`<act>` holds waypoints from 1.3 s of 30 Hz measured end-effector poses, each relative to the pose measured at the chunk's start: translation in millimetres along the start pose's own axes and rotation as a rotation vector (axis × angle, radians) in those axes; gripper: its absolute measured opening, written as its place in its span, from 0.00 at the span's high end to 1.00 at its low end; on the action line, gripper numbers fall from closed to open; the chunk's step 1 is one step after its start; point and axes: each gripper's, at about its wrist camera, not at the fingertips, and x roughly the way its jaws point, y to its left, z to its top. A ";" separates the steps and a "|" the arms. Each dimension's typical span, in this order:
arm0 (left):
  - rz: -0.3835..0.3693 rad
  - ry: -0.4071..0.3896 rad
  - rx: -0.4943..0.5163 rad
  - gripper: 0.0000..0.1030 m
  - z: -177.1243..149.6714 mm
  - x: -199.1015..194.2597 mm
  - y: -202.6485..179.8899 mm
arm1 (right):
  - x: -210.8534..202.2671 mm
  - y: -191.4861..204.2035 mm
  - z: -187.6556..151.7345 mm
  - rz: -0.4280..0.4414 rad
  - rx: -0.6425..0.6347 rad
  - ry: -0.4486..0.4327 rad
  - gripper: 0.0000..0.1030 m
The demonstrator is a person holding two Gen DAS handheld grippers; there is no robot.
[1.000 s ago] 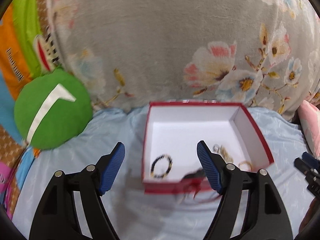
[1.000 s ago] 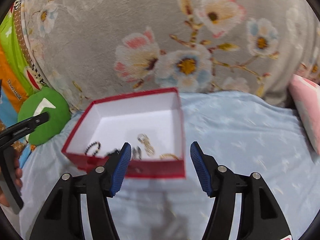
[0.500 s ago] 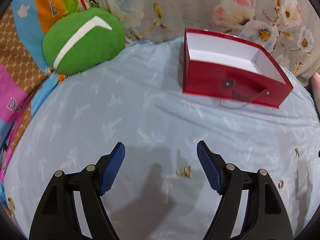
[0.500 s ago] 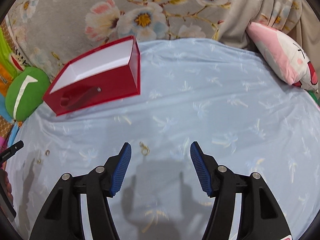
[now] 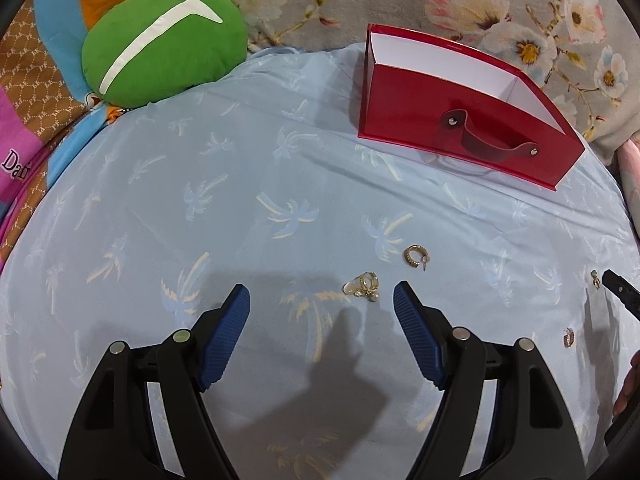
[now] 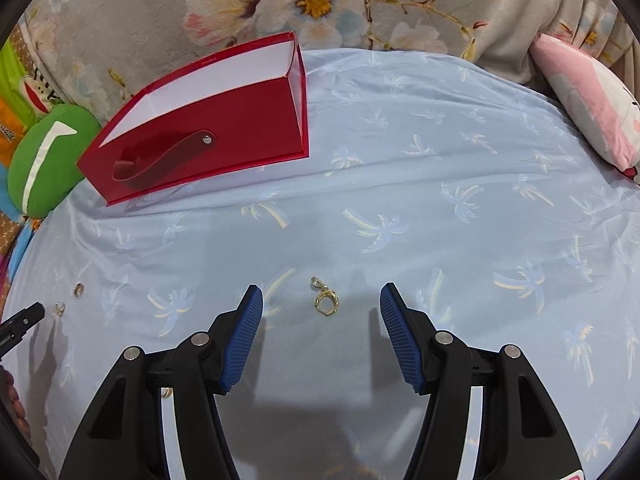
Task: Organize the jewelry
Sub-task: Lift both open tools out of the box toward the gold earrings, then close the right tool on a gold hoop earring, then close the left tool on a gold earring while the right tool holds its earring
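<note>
Both claws hang open and empty over the bed: the left claw (image 5: 322, 300) by a ring cluster (image 5: 363, 285), the right claw (image 6: 321, 299) straddling an earring (image 6: 326, 301), presumably bound for the red box (image 6: 224, 120).

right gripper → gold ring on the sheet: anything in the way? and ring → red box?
Nothing visible. The right gripper is open, and the small gold ring with a clasp lies on bare pale blue palm-print sheet just ahead, between its fingertips. From there to the open red cardboard box, up and left, only flat sheet shows.
</note>
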 end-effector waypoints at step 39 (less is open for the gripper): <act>-0.092 0.054 0.016 0.90 4.0 27.0 -22.3 | -19.3 18.5 -16.0 0.034 -0.043 0.014 0.88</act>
